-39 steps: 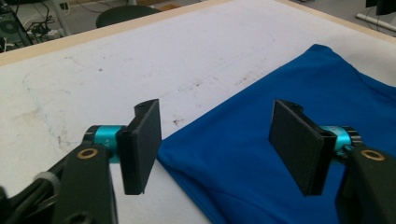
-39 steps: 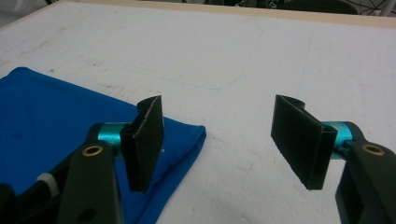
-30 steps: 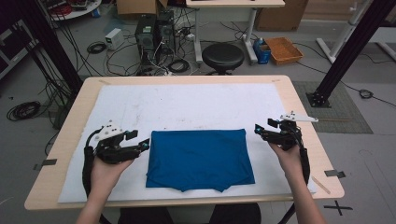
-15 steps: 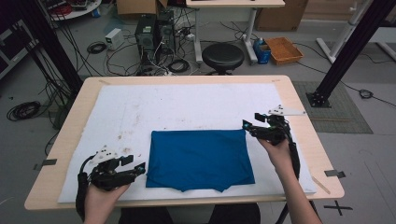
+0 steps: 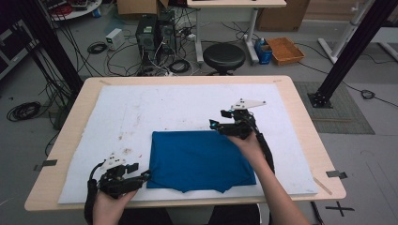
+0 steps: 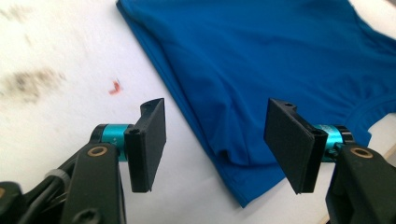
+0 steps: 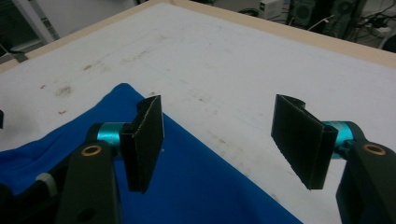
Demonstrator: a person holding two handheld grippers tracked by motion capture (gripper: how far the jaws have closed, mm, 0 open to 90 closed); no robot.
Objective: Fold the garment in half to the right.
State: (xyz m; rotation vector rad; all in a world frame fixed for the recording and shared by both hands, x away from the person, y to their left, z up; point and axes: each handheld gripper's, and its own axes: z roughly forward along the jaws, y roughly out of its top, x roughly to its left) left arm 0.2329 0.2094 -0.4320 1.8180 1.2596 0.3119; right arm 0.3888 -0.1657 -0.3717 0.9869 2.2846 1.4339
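A: Where is the cloth, and what sort of thing is it to pick up?

B: The blue garment (image 5: 199,161) lies folded flat on the white mat (image 5: 155,112) that covers the worktop (image 5: 300,126), toward the mat's near edge and about midway across. It looks like thin knit fabric, so I judge it light, limp and not fragile. It would sag and unfold if lifted from a single point, and its layers may slide over one another.

A: So where would you take hold?

B: At corners or hems, with both claws. The left claw (image 6: 215,144) sits at the garment's near left corner, jaws wide apart with nothing between them and the doubled hem lying in the gap. The right claw (image 7: 231,140) is at the garment's far right corner, also wide open and empty, one jaw over the blue fabric and the other over bare mat. A pinch needs to catch all the layers at the edge, or only the top one may come up.

A: Anything in the way?

B: Not on the mat. Left of the garment there are dark smudges and a small red fleck (image 6: 114,87), only marks. Well beyond the worktop's far edge stand a black stool (image 5: 224,56), computer towers (image 5: 155,35) with tangled cables, and an orange tray (image 5: 285,50) on the floor, all well clear of the garment
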